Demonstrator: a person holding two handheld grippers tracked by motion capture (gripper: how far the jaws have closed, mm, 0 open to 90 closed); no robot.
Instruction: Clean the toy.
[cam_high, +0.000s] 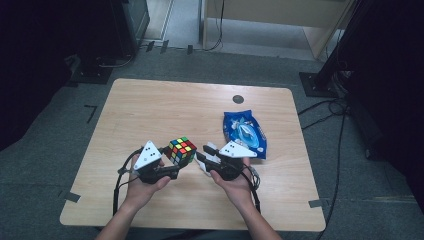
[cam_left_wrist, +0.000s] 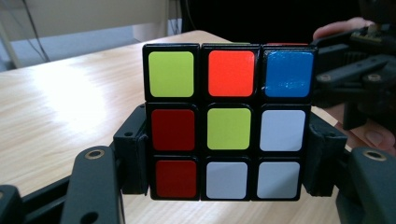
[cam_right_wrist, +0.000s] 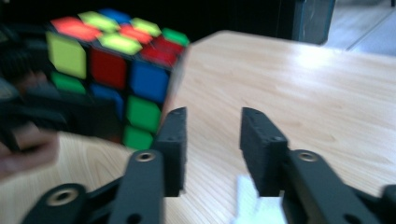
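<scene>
A scrambled Rubik's cube (cam_high: 182, 150) hangs just above the wooden table (cam_high: 165, 105) near its front middle. My left gripper (cam_high: 173, 161) is shut on the cube, and in the left gripper view its pads press the lower sides of the cube (cam_left_wrist: 229, 126). My right gripper (cam_high: 202, 153) stands just right of the cube, jaws pointing at it. In the right gripper view the right gripper (cam_right_wrist: 212, 144) is open with nothing between its pads, and the cube (cam_right_wrist: 112, 70) lies up and to the left of them. The right gripper (cam_left_wrist: 359, 84) also appears beside the cube's blue corner.
A blue plastic packet (cam_high: 245, 132) lies to the right of the hands. A small white object (cam_right_wrist: 252, 200) rests on the table under the right gripper. A dark round disc (cam_high: 238, 99) sits near the far edge. Cables run across the floor at the right.
</scene>
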